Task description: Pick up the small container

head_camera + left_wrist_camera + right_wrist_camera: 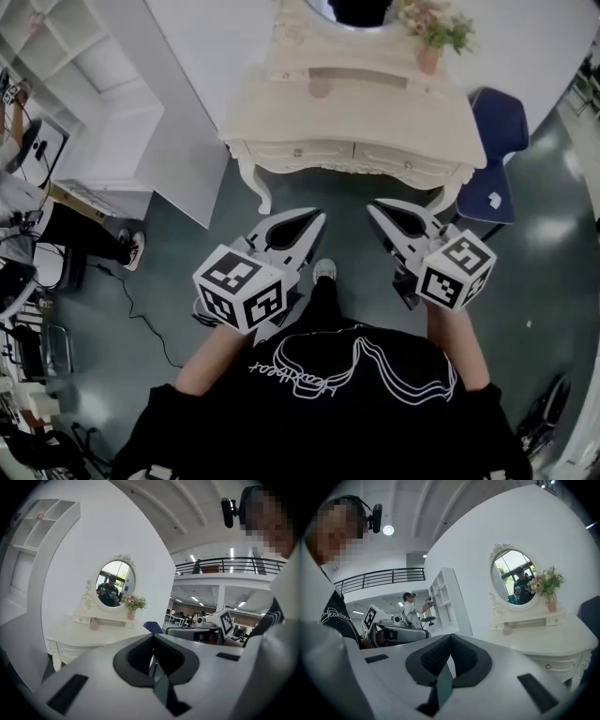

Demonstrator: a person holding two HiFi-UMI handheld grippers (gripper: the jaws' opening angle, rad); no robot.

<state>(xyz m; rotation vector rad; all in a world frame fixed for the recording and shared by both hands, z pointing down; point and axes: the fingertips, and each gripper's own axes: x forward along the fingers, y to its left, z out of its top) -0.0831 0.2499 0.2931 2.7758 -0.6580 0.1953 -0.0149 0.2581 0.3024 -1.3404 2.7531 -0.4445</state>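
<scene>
The small pink container (320,86) stands on the cream dressing table (281,112), under its raised shelf. It also shows in the left gripper view as the container (94,625) and in the right gripper view as the container (506,629). My left gripper (315,218) and right gripper (375,208) hang side by side over the floor in front of the table, well short of the container. Both are shut, with nothing between the jaws. The left gripper's tips (152,638) and the right gripper's tips (450,640) meet in their own views.
A pink vase of flowers (428,54) stands on the table's shelf at the right, beside an oval mirror (116,583). To the table's right is a blue chair (497,141). A white shelf unit (84,103) and a slanted white panel (187,141) are at the left, with a bystander's shoes (133,248) nearby.
</scene>
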